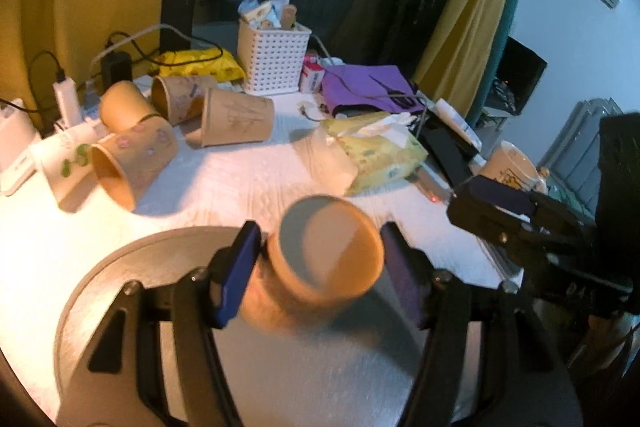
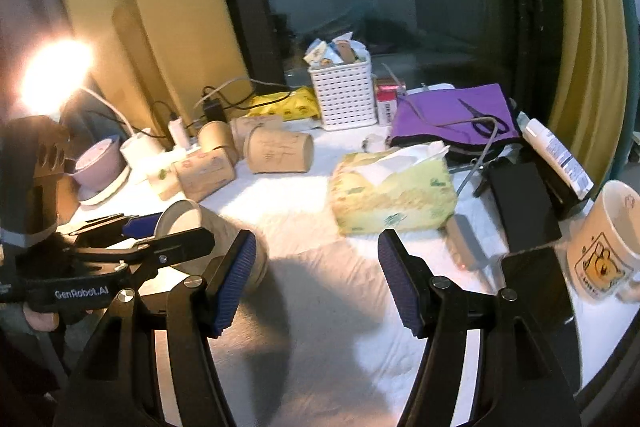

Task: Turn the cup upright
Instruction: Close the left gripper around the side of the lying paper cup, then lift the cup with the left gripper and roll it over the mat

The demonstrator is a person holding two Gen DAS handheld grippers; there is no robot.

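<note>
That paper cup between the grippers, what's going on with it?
The left gripper has a brown paper cup between its fingers, tilted with its base facing the camera, over a round metal tray. Whether the pads actually touch it is unclear. The right gripper is open and empty over the white tablecloth. More cups lie on their sides behind.

Each wrist camera looks forward and down along its own fingers, close above the white-clothed table (image 1: 224, 183). Both views share the white perforated plastic basket (image 1: 273, 61) (image 2: 344, 95) and yellow-green tissue pack (image 1: 380, 151) (image 2: 394, 189).

"genrobot.ai" in white on the black body of the left tongs (image 2: 132, 227)
</note>
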